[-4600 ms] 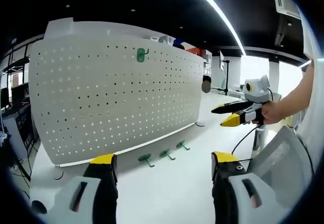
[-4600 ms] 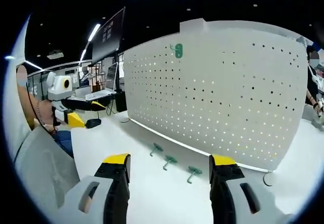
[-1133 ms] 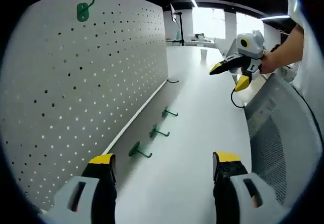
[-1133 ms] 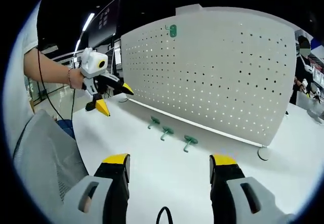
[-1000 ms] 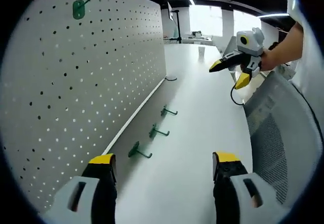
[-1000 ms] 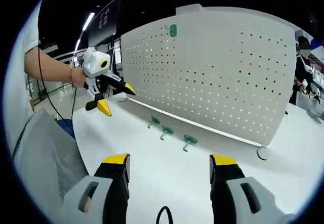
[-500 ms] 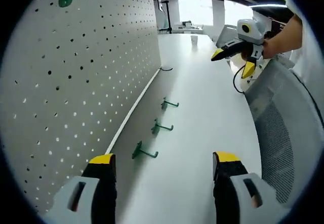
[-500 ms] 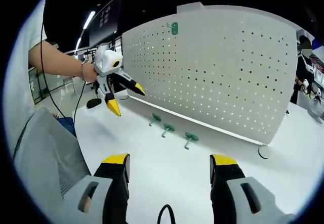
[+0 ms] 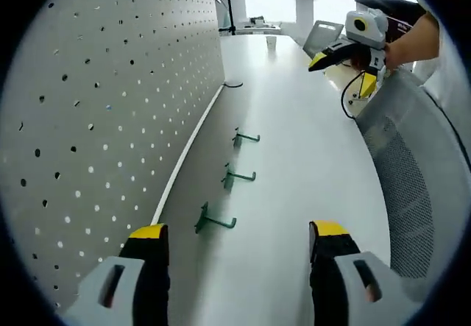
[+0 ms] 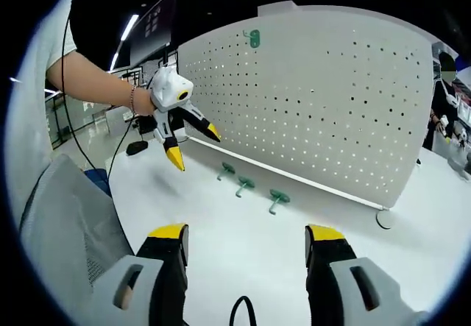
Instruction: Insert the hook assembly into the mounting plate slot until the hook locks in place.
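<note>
Three green hooks (image 9: 215, 221) on worktop (image 9: 294, 164) by pegboard (image 9: 110, 105); left gripper (image 9: 235, 239) at 6 o'clock, right gripper (image 10: 243, 239), both spread, empty.

The left gripper view looks along the white table (image 9: 294, 157), close beside the pegboard (image 9: 110, 105), which runs steeply away down the left of the frame; its own jaws rise at the bottom edge. The right gripper view stands farther back and faces the pegboard (image 10: 331, 98) more squarely, the board spanning centre and right of the frame. Both views share the three green hooks (image 9: 229, 179) lying on the table at the board's foot, at lower centre in the left gripper view and mid-frame (image 10: 245, 185) in the right. Each view catches the other gripper: the right gripper (image 9: 346, 65) at upper right, the left gripper (image 10: 193, 148) at centre left.
</note>
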`<action>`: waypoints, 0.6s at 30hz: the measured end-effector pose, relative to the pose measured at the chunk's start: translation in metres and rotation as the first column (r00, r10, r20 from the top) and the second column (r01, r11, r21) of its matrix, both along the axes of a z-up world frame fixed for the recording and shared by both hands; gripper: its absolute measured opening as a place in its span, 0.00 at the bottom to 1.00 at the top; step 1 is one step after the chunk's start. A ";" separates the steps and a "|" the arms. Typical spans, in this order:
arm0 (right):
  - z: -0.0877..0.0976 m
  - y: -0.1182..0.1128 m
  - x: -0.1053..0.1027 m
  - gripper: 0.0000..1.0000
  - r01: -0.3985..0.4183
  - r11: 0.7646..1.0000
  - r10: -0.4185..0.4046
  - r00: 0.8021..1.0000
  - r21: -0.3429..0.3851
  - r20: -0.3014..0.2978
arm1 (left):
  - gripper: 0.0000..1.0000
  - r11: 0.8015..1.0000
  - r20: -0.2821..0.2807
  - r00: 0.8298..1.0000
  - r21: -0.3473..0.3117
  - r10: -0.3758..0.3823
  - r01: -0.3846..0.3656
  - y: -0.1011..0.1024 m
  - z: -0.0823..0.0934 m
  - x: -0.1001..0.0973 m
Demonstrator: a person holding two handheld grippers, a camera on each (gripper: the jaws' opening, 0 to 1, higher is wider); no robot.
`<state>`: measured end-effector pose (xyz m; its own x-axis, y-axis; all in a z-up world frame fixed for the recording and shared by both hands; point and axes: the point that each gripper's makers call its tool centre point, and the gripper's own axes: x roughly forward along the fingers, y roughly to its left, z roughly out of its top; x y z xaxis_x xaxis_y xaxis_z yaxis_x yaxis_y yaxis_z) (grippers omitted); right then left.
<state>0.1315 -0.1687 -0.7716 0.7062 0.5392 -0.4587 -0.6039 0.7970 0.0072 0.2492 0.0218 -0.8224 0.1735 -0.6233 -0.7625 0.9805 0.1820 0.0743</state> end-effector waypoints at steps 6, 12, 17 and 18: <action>-0.001 -0.001 -0.001 0.62 0.000 1.000 0.000 1.000 -0.004 -0.006 | 0.81 0.999 -0.025 0.999 0.024 -0.037 0.037 -0.003 -0.010 0.001; -0.002 -0.001 -0.001 0.62 0.002 1.000 -0.002 1.000 -0.002 -0.011 | 0.81 0.993 -0.029 0.996 0.073 -0.089 0.091 -0.006 -0.023 -0.002; -0.005 -0.001 -0.002 0.62 0.001 1.000 -0.001 1.000 -0.004 -0.017 | 0.80 0.989 -0.040 0.993 0.096 -0.111 0.114 -0.008 -0.032 -0.001; -0.005 -0.001 -0.003 0.62 0.000 1.000 0.000 1.000 -0.006 -0.019 | 0.80 0.986 -0.039 0.991 0.109 -0.126 0.130 -0.007 -0.035 0.000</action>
<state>0.1286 -0.1696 -0.7768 0.6974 0.5367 -0.4750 -0.6040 0.7968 0.0136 0.2491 0.0148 -0.8576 0.0725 -0.5498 -0.8321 0.9973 0.0472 0.0558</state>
